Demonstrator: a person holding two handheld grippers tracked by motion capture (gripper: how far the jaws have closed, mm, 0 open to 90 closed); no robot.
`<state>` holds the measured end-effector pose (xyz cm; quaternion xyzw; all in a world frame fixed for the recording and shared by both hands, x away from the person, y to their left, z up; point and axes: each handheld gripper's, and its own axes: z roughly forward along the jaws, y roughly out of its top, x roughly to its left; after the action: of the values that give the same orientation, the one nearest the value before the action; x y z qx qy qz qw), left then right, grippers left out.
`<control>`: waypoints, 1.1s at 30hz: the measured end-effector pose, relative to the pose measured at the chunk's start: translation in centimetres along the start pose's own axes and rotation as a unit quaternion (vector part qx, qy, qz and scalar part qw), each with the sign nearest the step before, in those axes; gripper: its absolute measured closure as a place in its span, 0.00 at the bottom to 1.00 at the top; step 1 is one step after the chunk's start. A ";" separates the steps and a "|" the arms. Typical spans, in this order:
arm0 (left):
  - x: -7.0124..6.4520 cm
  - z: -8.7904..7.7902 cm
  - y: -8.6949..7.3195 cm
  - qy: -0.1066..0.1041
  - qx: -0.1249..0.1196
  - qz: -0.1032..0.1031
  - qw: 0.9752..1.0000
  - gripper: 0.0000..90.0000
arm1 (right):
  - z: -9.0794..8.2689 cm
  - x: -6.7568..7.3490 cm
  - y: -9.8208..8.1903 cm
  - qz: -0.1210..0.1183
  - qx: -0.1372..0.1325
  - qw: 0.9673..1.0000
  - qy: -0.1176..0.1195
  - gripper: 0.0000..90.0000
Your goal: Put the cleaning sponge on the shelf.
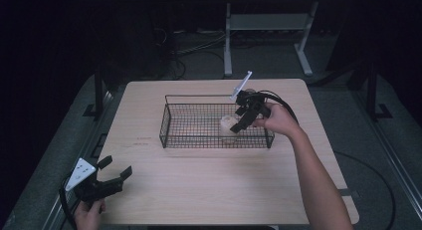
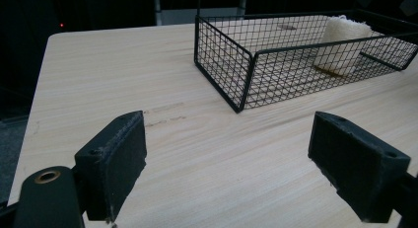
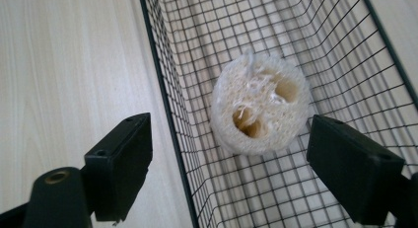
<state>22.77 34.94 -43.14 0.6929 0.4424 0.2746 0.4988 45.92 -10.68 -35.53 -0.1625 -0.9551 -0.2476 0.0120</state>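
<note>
A black wire basket (image 1: 165, 125) stands in the middle of the light wooden table (image 1: 209, 185). Inside it, towards its right end, lies a pale loofah piece (image 1: 227, 124), hole-side up in the right gripper view (image 3: 261, 103). My right gripper (image 1: 240, 119) hovers open above the loofah without touching it. One of its jaws is over the basket's wire wall (image 3: 167, 99), the other over the inside, with the gripper's midpoint (image 3: 229, 164) just short of the loofah. My left gripper (image 1: 115, 167) is open and holds nothing, low over the table's front left corner. It faces the basket (image 2: 224, 65) and the loofah (image 2: 343, 38).
The table's front edge runs just below my left hand (image 1: 89, 215). Behind the table, a white desk frame (image 1: 228, 41) and dark cables (image 1: 199, 48) are on the grey floor. Bare tabletop lies between the left gripper (image 2: 236, 164) and the basket.
</note>
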 end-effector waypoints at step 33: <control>-0.2 0.1 0.0 -0.002 0.000 0.001 1.000 0.15 | -1.5 2.5 -2.1 -0.007 -0.009 1.000 -0.006 0.18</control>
<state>22.79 34.73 -43.18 0.6940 0.4409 0.2738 0.4990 42.80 -12.41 -34.96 -0.1572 -0.9540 -0.2552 0.0031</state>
